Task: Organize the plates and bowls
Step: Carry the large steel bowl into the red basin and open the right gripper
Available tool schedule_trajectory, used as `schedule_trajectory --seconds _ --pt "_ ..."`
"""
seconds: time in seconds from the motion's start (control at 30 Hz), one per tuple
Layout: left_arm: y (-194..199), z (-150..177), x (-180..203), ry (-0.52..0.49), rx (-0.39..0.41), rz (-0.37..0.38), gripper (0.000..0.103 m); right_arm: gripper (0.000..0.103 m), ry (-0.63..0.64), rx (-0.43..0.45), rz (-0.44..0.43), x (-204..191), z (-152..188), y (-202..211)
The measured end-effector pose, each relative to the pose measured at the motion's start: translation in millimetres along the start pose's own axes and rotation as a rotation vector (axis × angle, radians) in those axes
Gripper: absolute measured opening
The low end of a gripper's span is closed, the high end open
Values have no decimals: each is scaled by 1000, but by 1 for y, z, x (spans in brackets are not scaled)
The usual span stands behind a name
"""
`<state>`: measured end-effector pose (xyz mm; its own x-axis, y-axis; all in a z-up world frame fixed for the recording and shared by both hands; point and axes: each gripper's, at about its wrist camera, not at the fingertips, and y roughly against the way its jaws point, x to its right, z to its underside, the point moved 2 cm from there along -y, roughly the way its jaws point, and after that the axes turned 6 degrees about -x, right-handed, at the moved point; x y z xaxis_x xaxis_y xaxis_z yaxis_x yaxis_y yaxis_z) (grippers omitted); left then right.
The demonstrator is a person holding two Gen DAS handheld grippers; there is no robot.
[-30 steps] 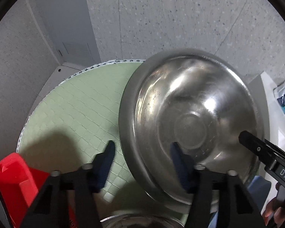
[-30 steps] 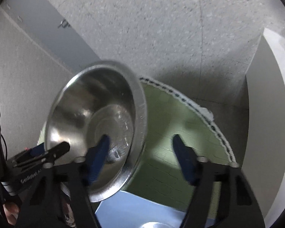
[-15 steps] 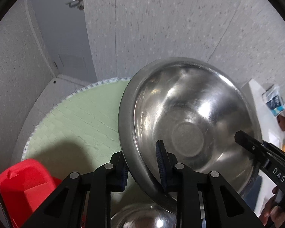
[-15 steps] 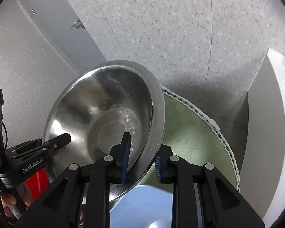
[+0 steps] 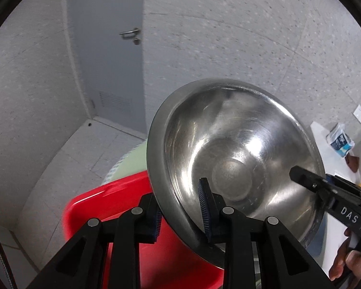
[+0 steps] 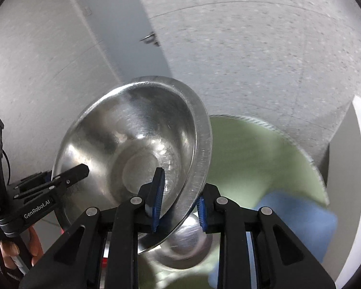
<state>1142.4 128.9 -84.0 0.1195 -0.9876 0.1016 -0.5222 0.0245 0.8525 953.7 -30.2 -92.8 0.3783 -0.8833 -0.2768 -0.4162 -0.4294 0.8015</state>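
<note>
The left claw (image 5: 181,213) is pinched on the near rim of a big steel bowl (image 5: 238,159), one pad inside the wall and the other outside, while the right claw (image 6: 179,204) bites the opposite rim in the same way, though its jaws are easing a little wider even with the metal between them. Between the two, the bowl hangs tilted in the air, its mouth turned toward the person carrying it. Below the bowl and to its left sits a red bin (image 5: 122,236); beneath it on the other side lie a pale green mat (image 6: 257,159), a blue cloth (image 6: 296,219) and a second, smaller steel bowl (image 6: 187,248), blurred but plainly resting on the mat. I judge the step in hand to be the carry: the bowl is lifted clear and on its way to wherever it belongs, perhaps onto the smaller bowl or into the bin, I cannot tell which. The next move calls for levelling it, keeping both hands in step so neither rim twists free, and lowering gently; that loosening right grip looks like the weak point.
</note>
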Motion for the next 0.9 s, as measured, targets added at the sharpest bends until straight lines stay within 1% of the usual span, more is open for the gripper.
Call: schedule_trajectory --seconds 0.03,0.1,0.13,0.17,0.2,0.23,0.33,0.43,0.5,0.6,0.67,0.7,0.73,0.9 --pt "5 9 -11 7 -2 -4 24 27 16 -10 -6 -16 7 -2" --pt "20 31 -29 21 -4 -8 24 29 32 -18 -21 -35 15 -6" --pt "22 40 -40 23 -5 -20 24 29 43 -29 -21 -47 21 -8" --pt "37 50 -44 25 -8 -27 24 30 53 -35 -24 -59 27 -11" --pt "38 59 -53 26 -14 -35 24 30 62 -43 -23 -70 33 -15" --pt "43 68 -61 28 -19 -36 24 30 66 -50 -22 -72 35 -18" --pt "57 90 -77 41 -44 -32 24 30 72 -74 -12 -93 52 -28" --pt "55 103 -92 36 -66 -39 24 30 64 -100 -3 -102 64 -38" --pt "55 106 -103 26 -80 -43 24 31 59 -112 4 -106 73 -41" --pt "41 100 -108 20 -101 -47 24 32 50 -133 23 -115 86 -50" --pt "27 97 -109 15 -121 -47 24 32 48 -145 40 -120 93 -55" --pt "14 86 -106 11 -128 -46 24 33 46 -152 50 -121 97 -58" --pt "9 87 -106 3 -132 -45 24 33 41 -158 55 -122 100 -59" --pt "-15 70 -102 -30 -146 -43 24 35 11 -180 78 -120 106 -69"
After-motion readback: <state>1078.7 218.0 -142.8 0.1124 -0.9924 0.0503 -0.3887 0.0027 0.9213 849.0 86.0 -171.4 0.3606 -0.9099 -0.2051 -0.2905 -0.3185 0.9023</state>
